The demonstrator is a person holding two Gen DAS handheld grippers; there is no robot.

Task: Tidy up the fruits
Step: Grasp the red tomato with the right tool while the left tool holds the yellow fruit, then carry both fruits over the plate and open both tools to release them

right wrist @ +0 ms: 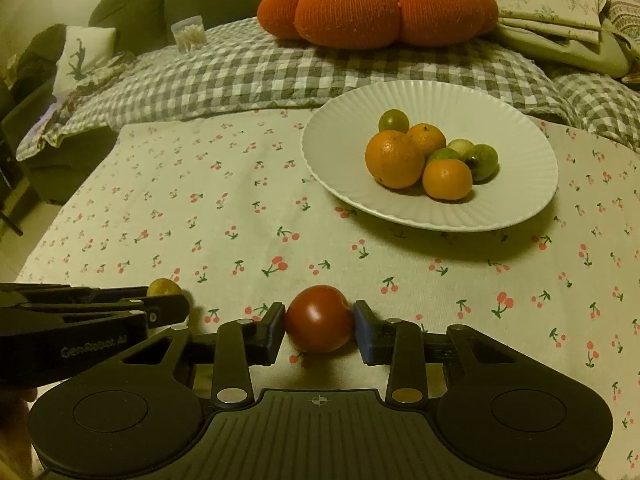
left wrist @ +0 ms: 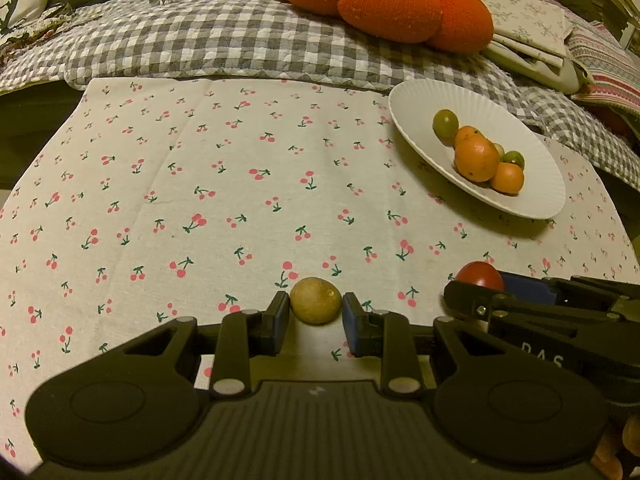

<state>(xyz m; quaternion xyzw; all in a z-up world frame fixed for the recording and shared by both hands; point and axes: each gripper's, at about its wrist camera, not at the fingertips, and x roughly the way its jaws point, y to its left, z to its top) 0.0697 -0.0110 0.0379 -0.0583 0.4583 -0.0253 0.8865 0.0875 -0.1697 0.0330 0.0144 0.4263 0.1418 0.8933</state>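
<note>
A small yellow-brown fruit lies on the cherry-print cloth between the pads of my left gripper; small gaps show on both sides, so the jaws are open around it. It also shows in the right wrist view. My right gripper is shut on a red tomato, its pads touching both sides; the tomato rests on or just above the cloth. The tomato also shows in the left wrist view. A white plate holds several oranges and green fruits.
The plate stands at the table's back right. Behind the table lies a grey checked blanket with an orange pumpkin cushion, a clear box of cotton swabs and folded cloths.
</note>
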